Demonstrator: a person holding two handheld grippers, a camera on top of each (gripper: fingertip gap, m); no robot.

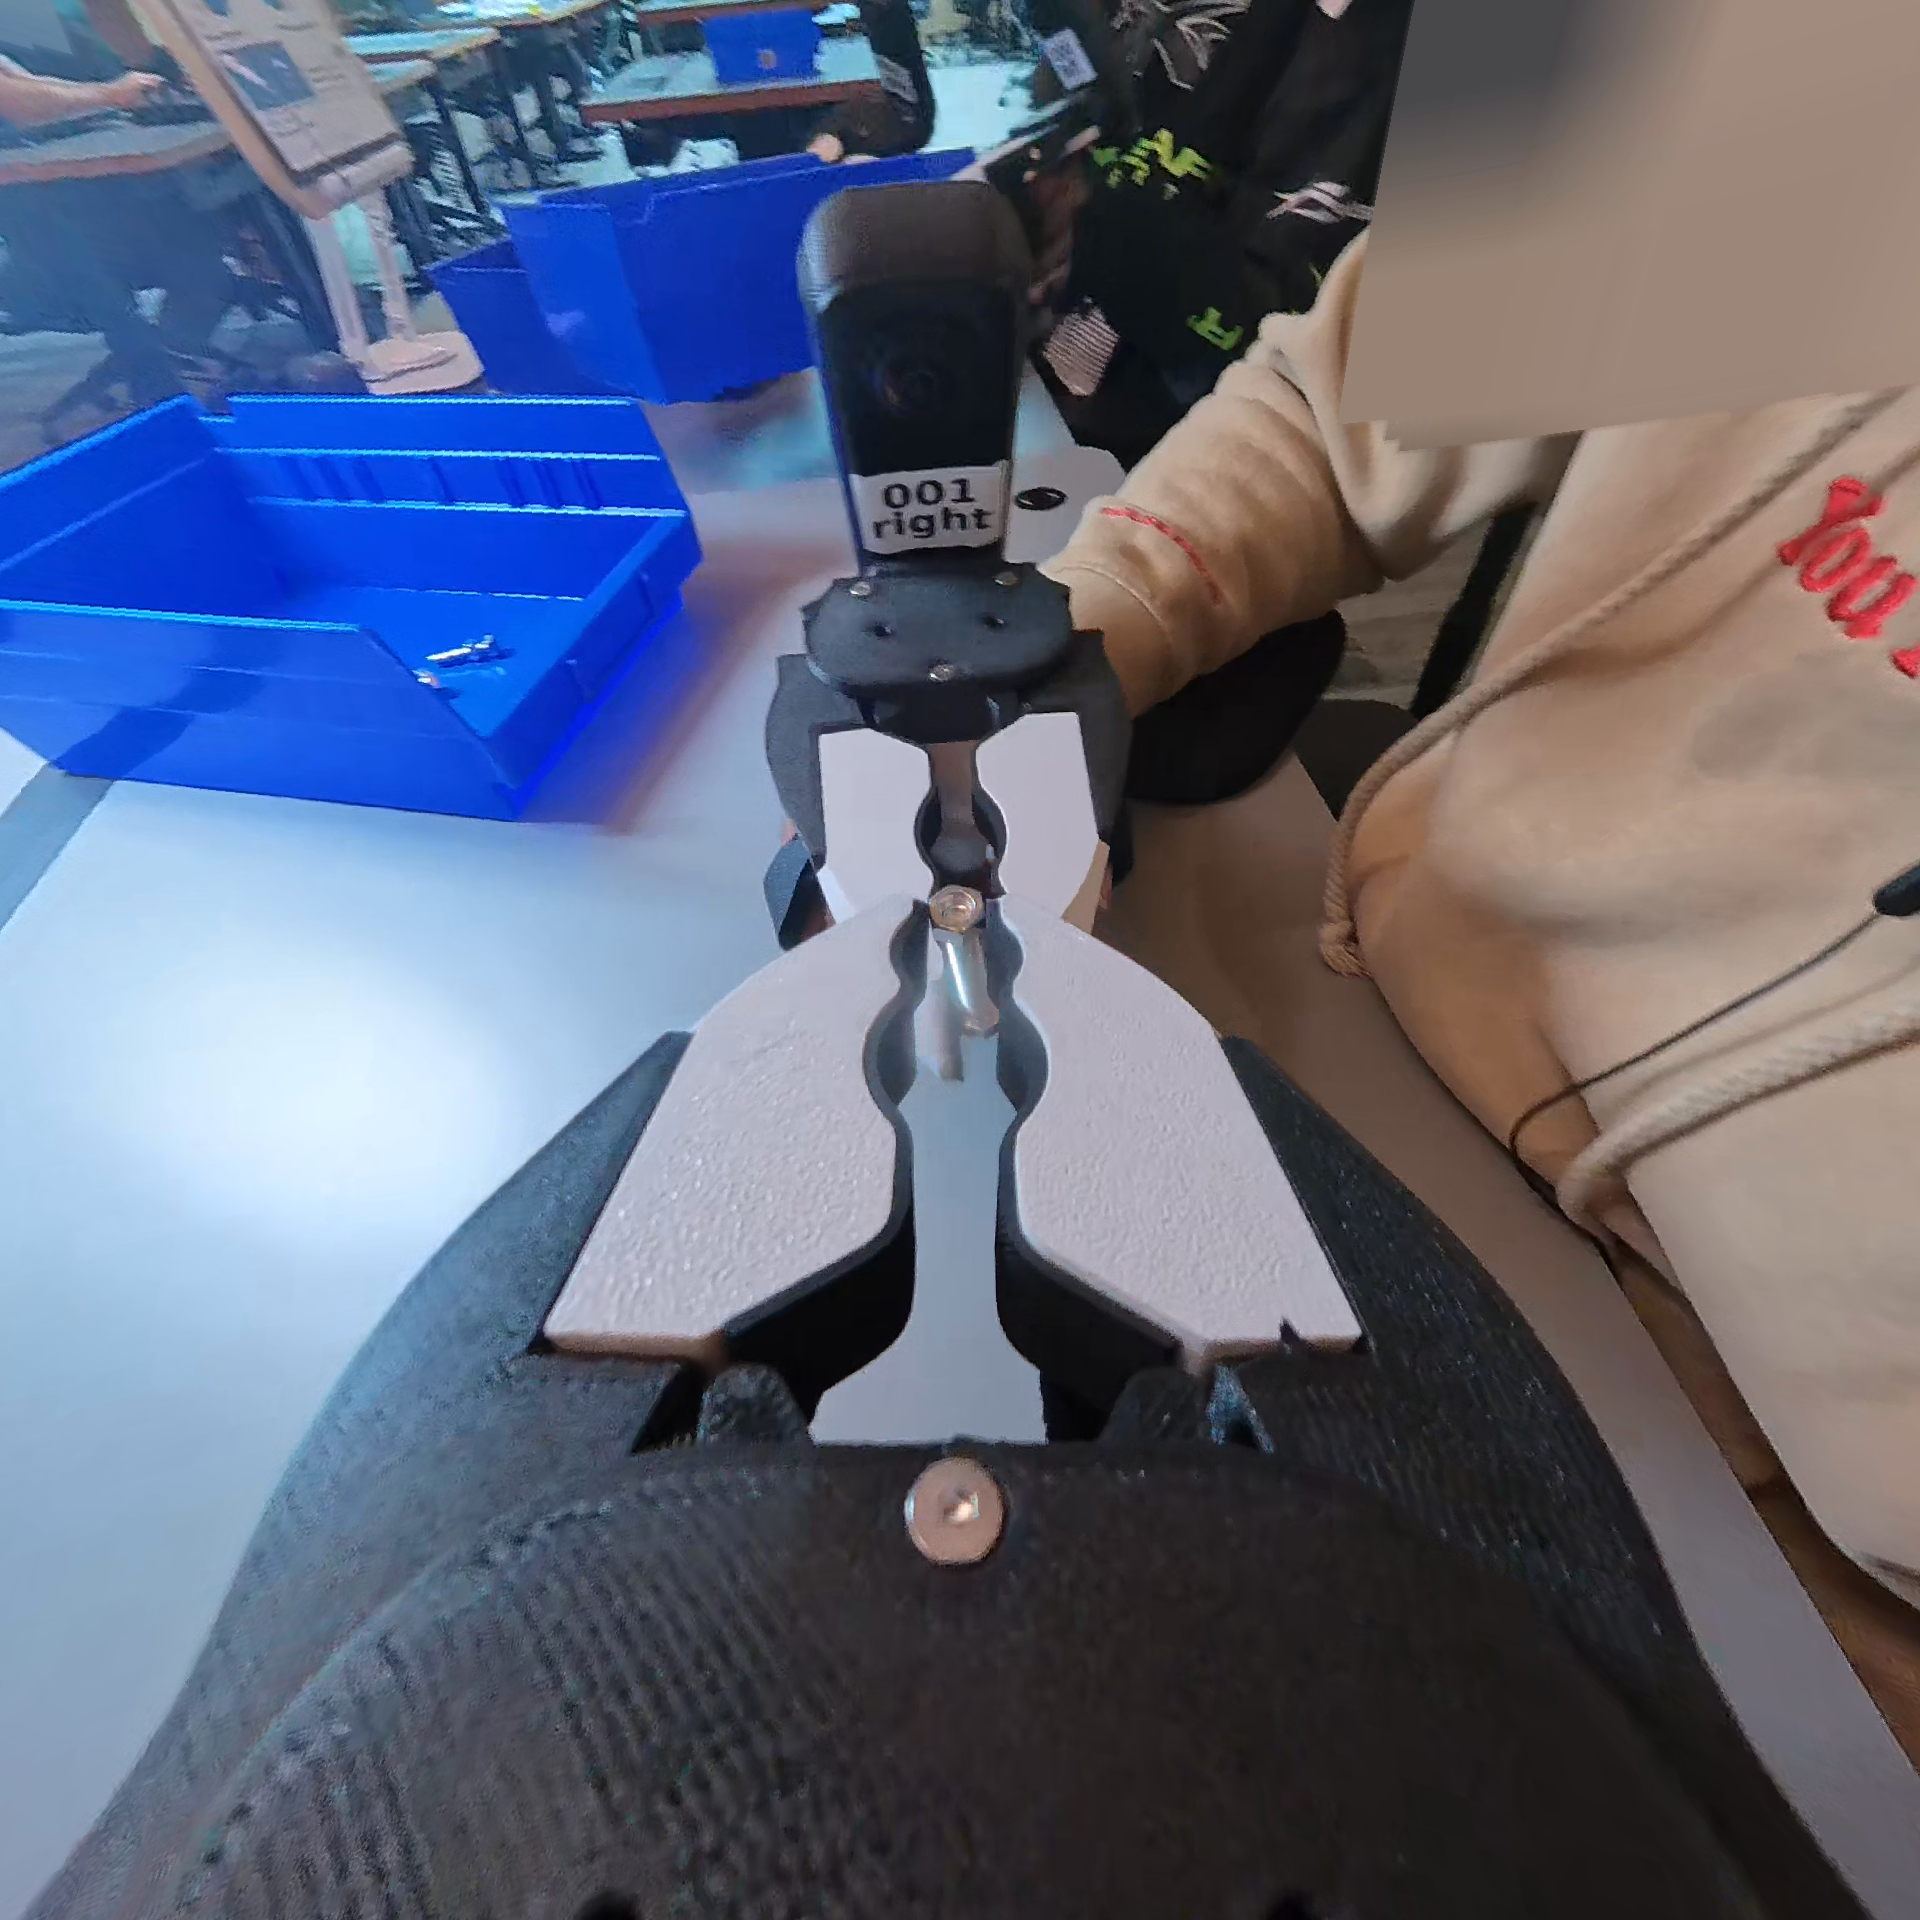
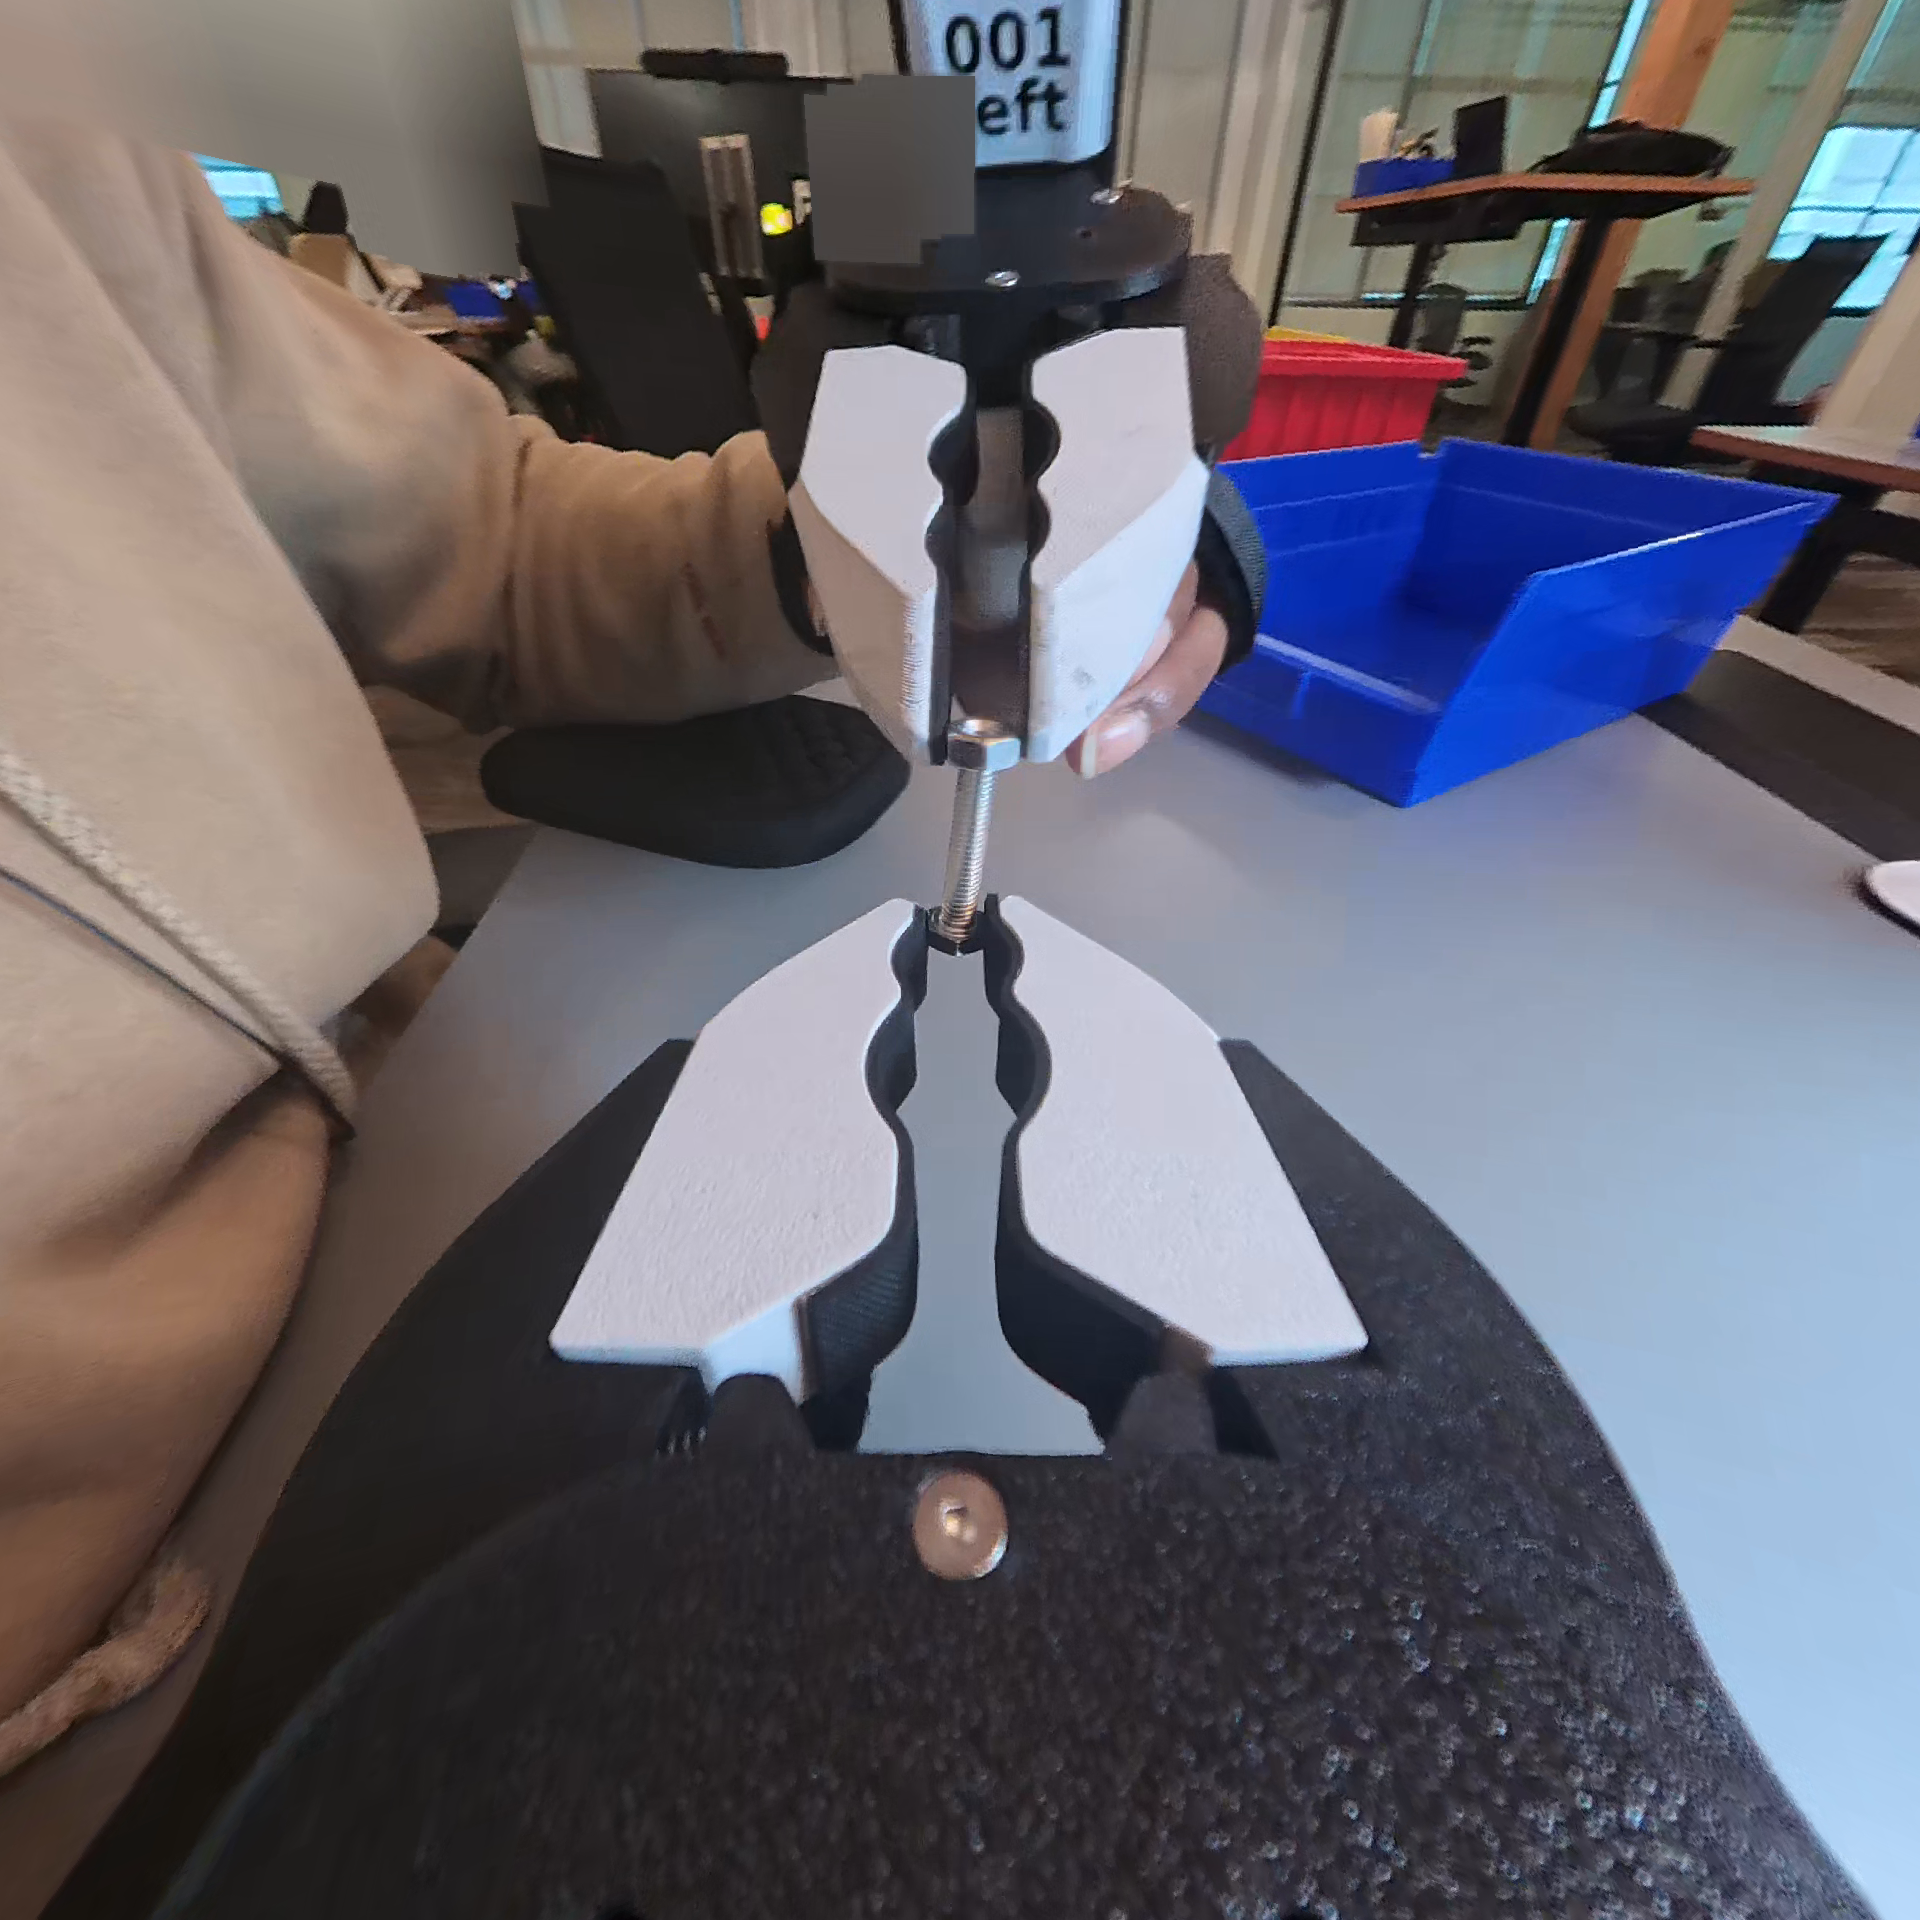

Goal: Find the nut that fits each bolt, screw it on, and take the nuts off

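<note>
The bolt (image 2: 967, 831) hangs in the air above the grey table (image 2: 1351, 1039), its hex head (image 2: 980, 744) pinched at the tips of the left gripper (image 2: 981, 750) at twelve o'clock in the right wrist view, its threaded end entering a small nut (image 2: 952, 923) clamped narrowly at the tips of the right gripper (image 2: 956, 920). In the left wrist view the left gripper (image 1: 956, 914) holds the bolt head (image 1: 954, 910), with the right gripper (image 1: 961, 831) just beyond. A blue bin (image 1: 343, 603) sits at ten o'clock there, holding small metal parts (image 1: 462, 657), and a person's beige sleeve (image 1: 1195, 520) shows at two o'clock.
</note>
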